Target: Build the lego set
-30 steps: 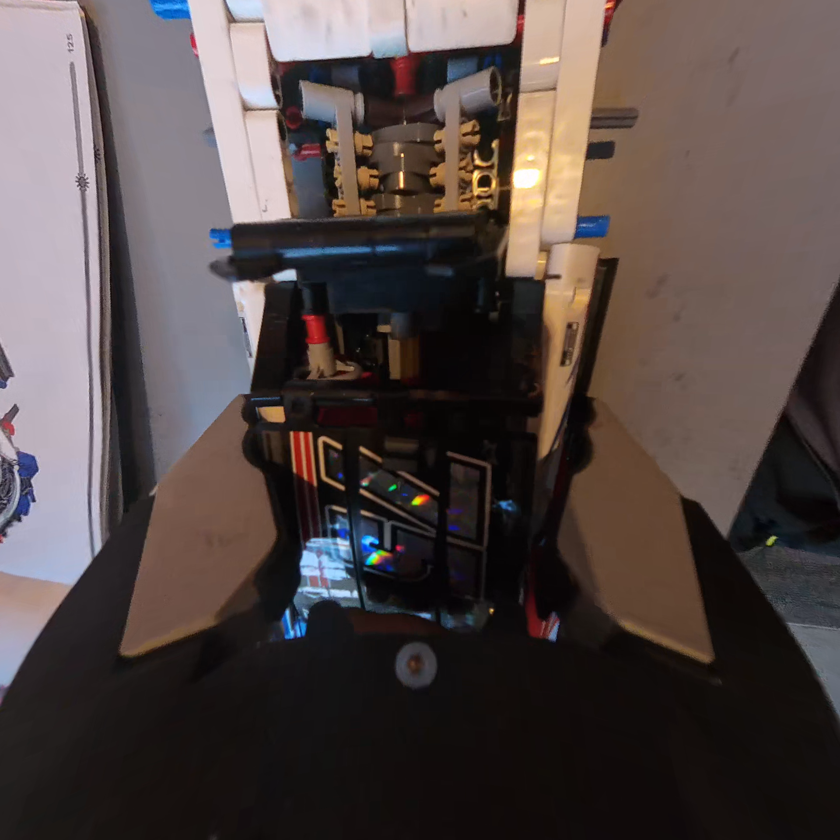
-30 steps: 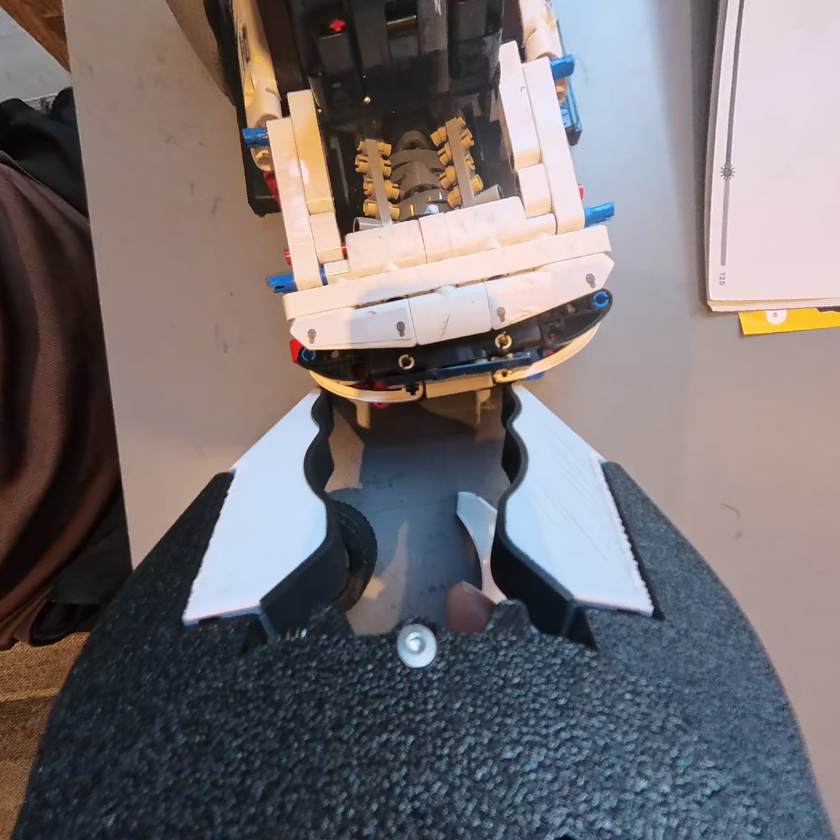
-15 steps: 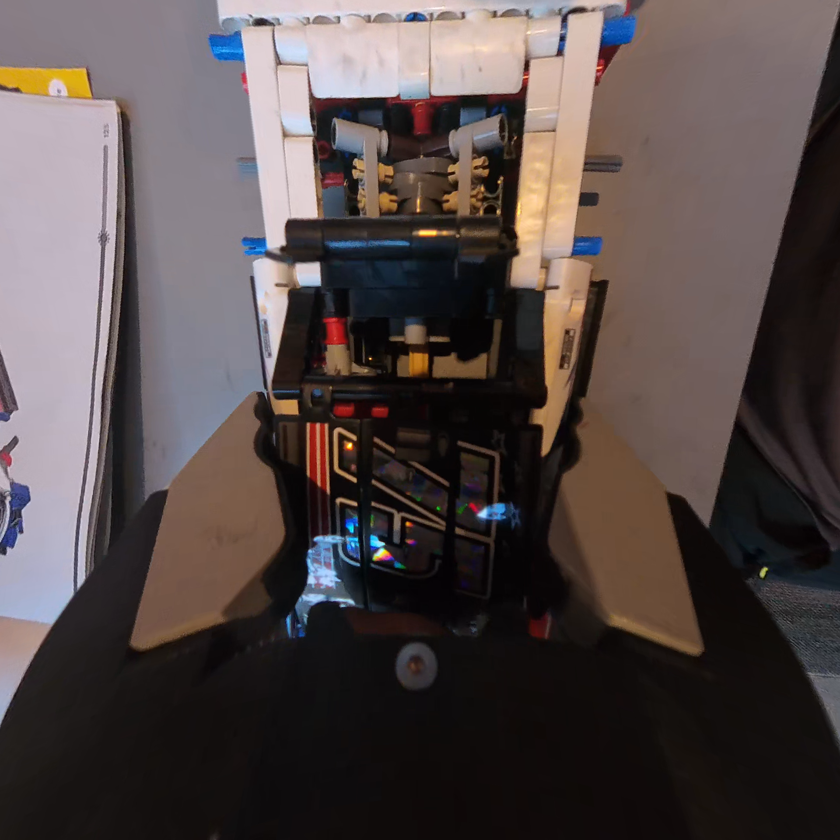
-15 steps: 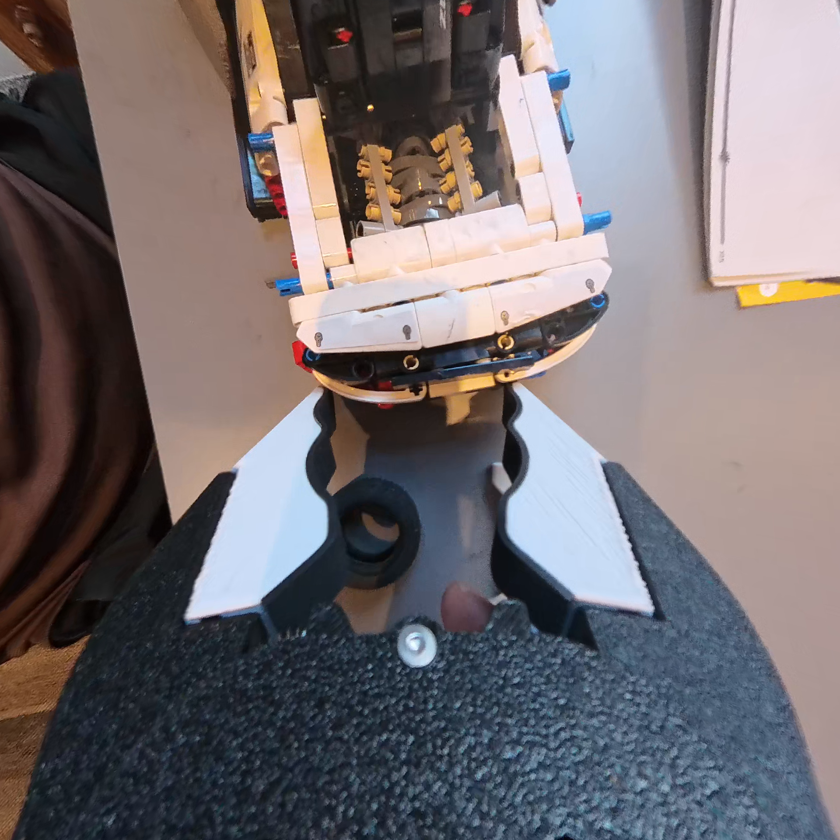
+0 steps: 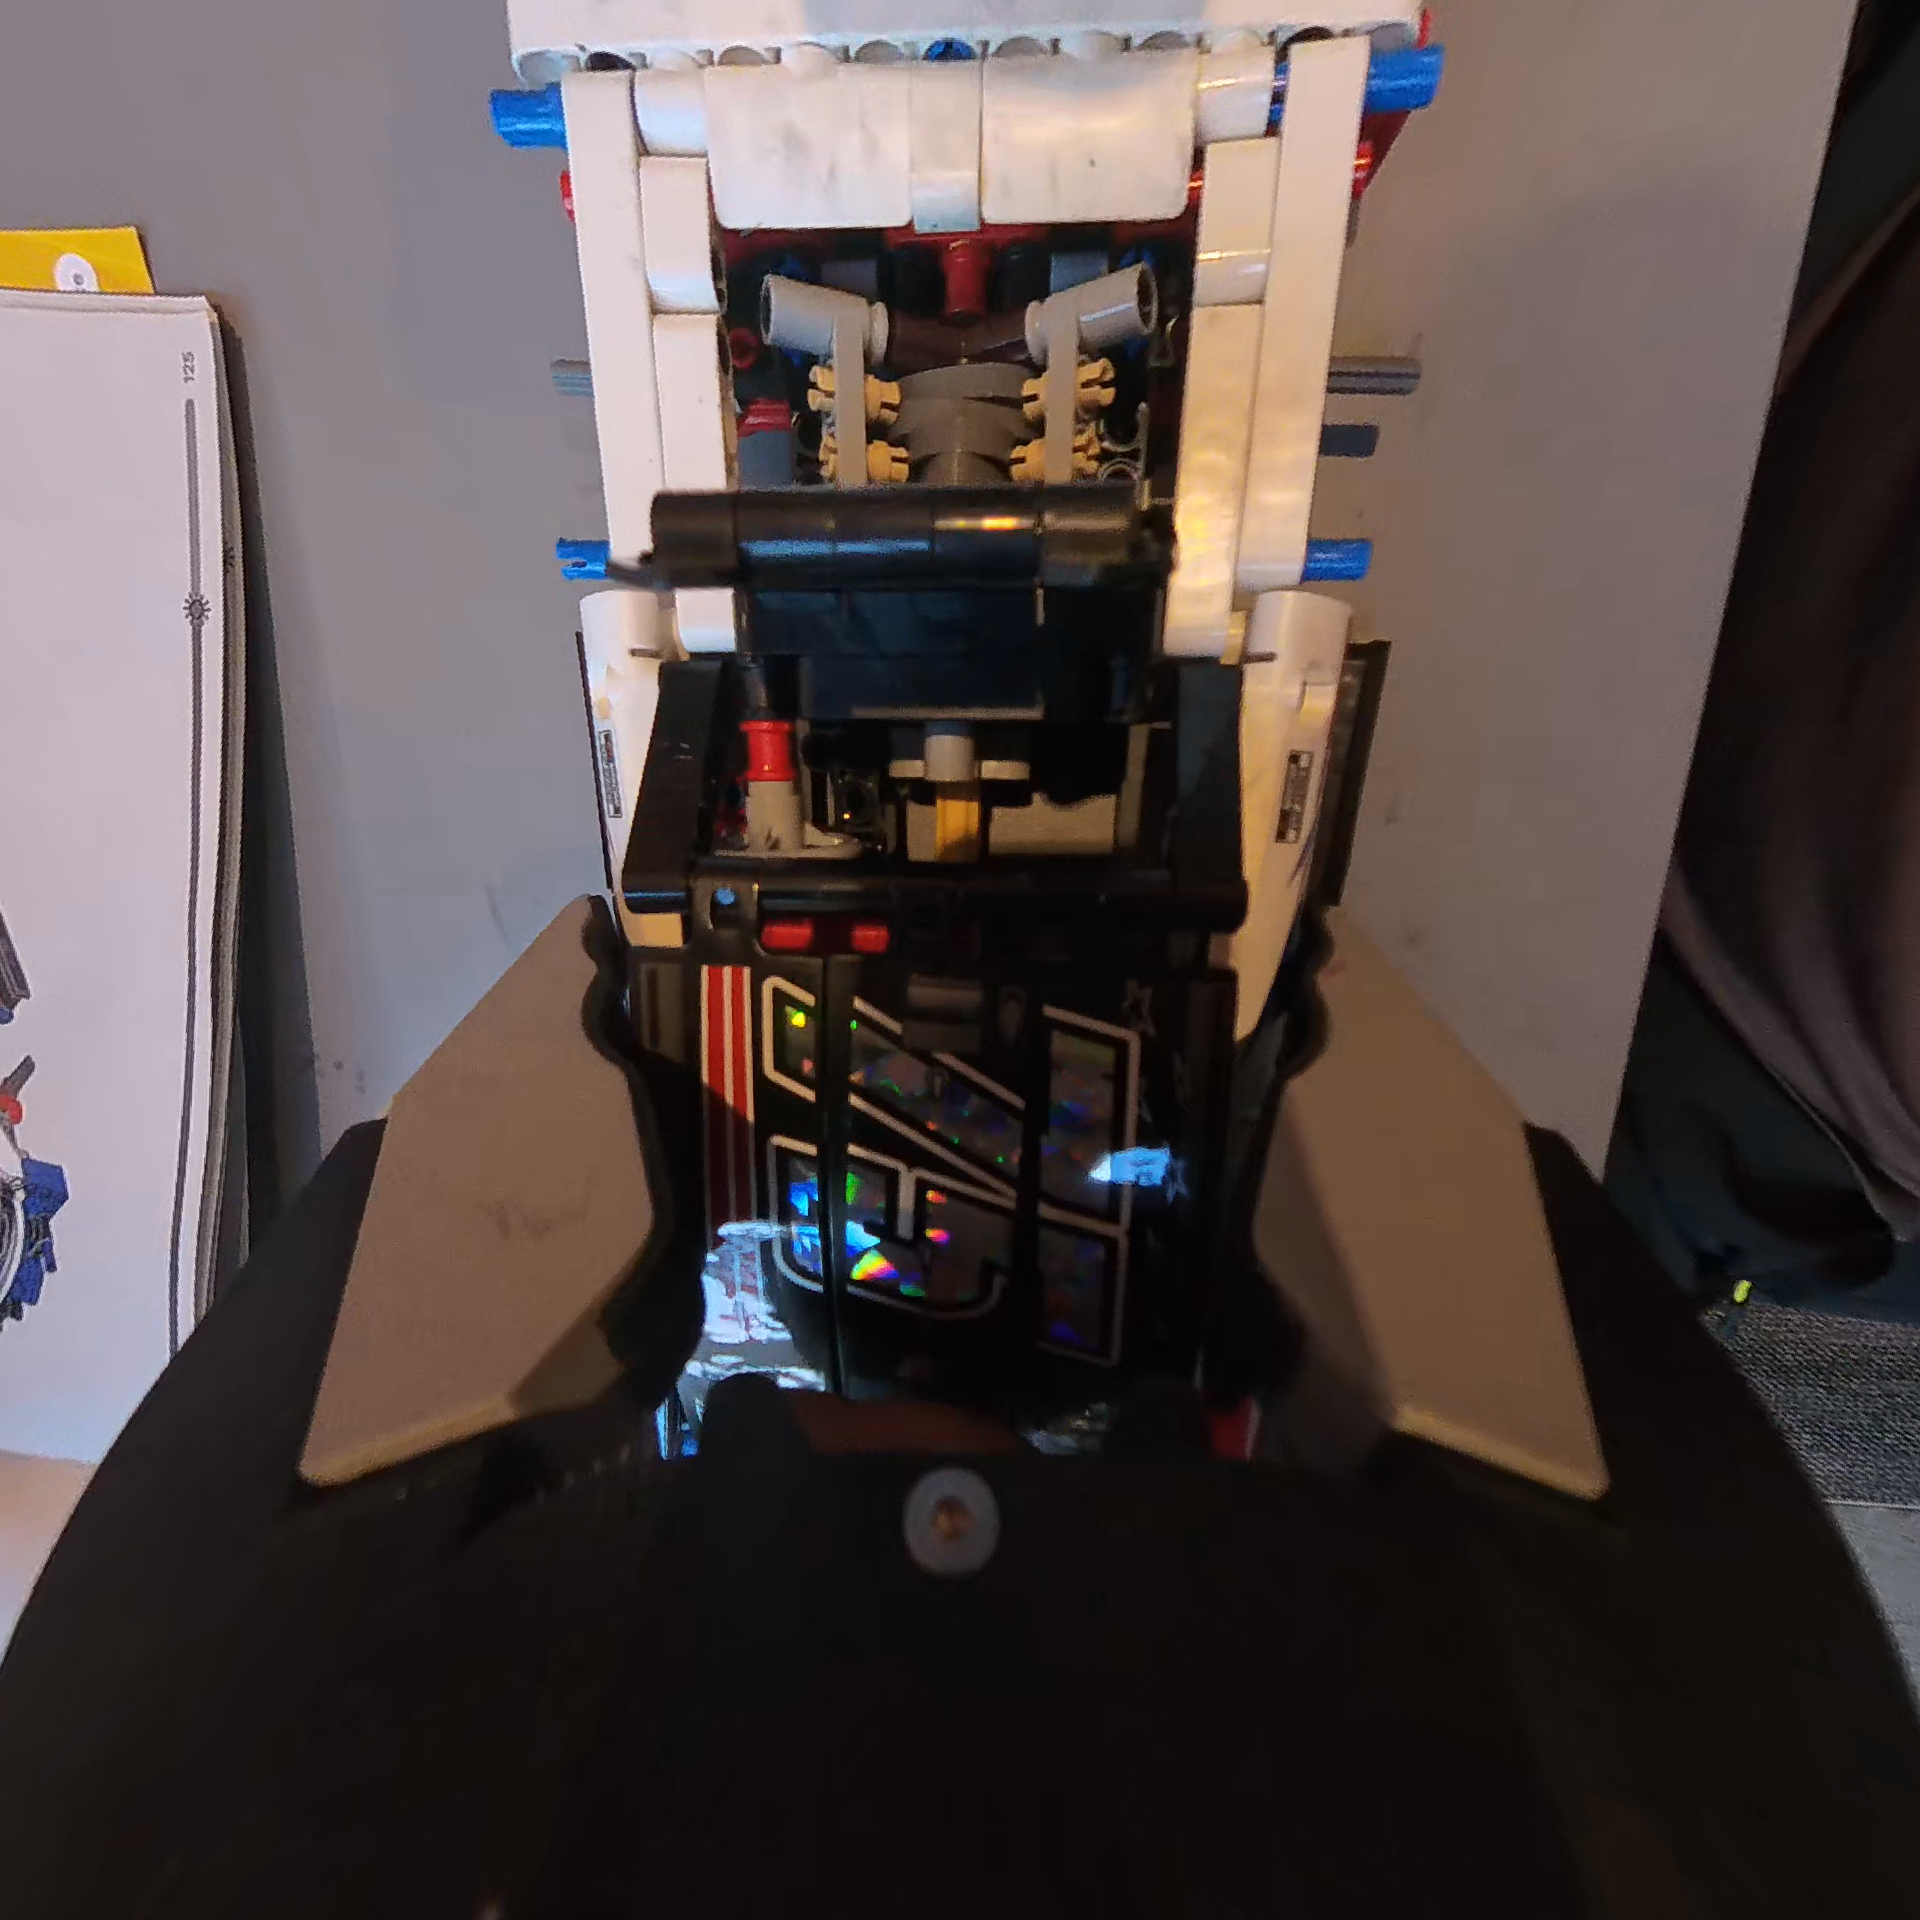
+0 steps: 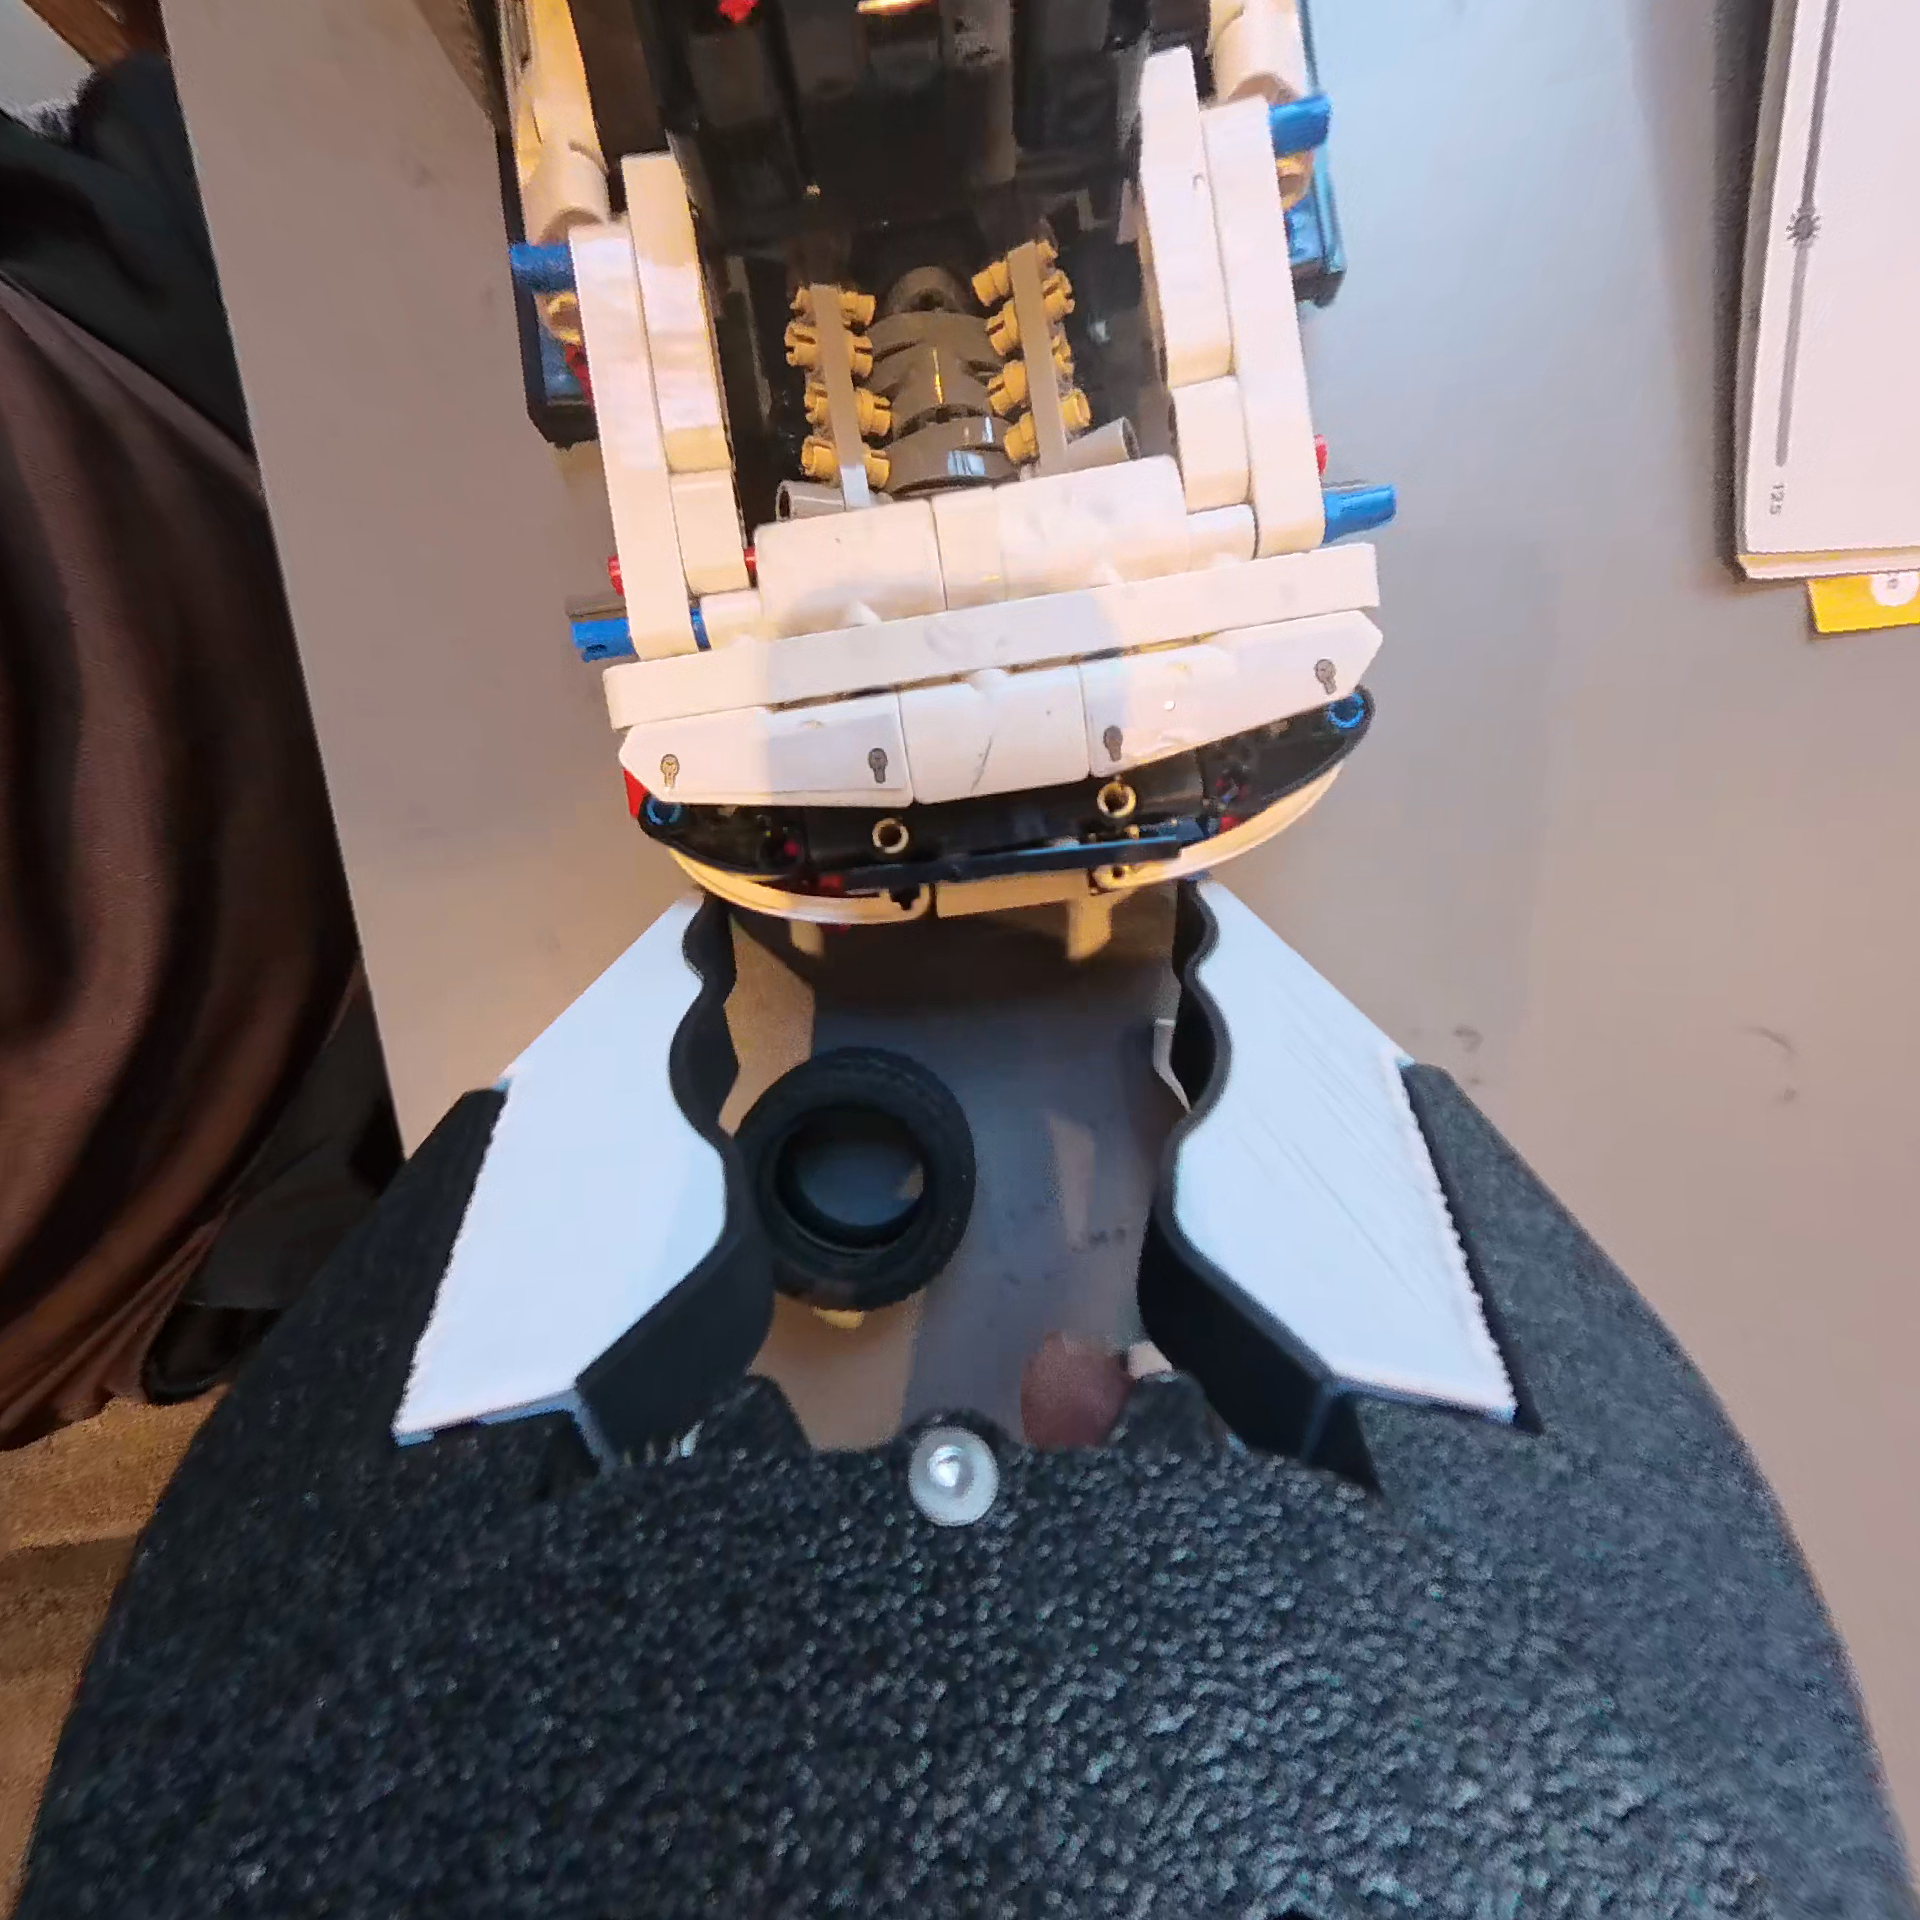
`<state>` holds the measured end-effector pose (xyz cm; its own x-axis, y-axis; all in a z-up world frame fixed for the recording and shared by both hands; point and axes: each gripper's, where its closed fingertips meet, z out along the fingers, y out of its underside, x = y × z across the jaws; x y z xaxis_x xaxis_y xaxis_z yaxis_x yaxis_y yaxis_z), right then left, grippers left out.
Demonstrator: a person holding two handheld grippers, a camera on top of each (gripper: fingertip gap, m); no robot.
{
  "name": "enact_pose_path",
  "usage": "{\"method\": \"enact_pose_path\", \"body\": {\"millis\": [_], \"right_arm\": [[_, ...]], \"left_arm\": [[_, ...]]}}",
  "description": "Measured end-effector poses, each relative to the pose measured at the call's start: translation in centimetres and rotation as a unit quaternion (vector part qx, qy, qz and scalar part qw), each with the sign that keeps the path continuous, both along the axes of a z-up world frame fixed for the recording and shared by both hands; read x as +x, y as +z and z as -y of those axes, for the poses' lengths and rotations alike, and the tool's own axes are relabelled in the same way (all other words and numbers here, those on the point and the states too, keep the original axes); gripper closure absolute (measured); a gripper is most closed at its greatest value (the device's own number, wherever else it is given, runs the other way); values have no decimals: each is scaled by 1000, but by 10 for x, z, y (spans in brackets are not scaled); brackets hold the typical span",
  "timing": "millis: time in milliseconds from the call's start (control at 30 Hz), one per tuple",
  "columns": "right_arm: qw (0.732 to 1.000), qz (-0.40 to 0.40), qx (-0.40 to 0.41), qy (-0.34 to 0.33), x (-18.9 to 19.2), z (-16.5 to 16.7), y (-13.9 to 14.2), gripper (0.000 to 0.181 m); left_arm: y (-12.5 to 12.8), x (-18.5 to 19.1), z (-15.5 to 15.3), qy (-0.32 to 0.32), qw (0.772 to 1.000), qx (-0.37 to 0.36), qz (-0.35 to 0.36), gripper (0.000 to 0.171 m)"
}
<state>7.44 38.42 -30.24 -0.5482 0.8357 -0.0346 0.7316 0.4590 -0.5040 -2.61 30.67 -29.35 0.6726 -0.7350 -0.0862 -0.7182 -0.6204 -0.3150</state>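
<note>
The grey table is narrow: in the right wrist view its edge runs down the left side, with dark cloth beyond it. In the left wrist view a booklet lies at the left, a free strip of table between it and the toy car. The left gripper is clamped on the black end of the car. The right gripper stands spread just before the white end and grips nothing; a loose black tyre lies beside its left finger.
</note>
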Motion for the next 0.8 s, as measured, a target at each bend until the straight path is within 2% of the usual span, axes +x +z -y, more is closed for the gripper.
{"method": "enact_pose_path", "body": {"millis": [300, 567, 700, 800], "right_arm": [[999, -25, 21, -29, 8, -8, 25, 95], [996, -23, 53, -69, 43, -32, 48, 96], [993, -14, 77, -91, 69, -50, 48, 98], [991, -6, 85, -104, 88, -56, 38, 101]], "left_arm": [[13, 7, -14, -16, 1000, 23, -9, 48], [25, 41, -45, -56, 997, 43, -8, 51], [23, 65, -66, -77, 996, 42, -1, 51], [18, 82, -73, -93, 995, 37, -3, 51]]}}
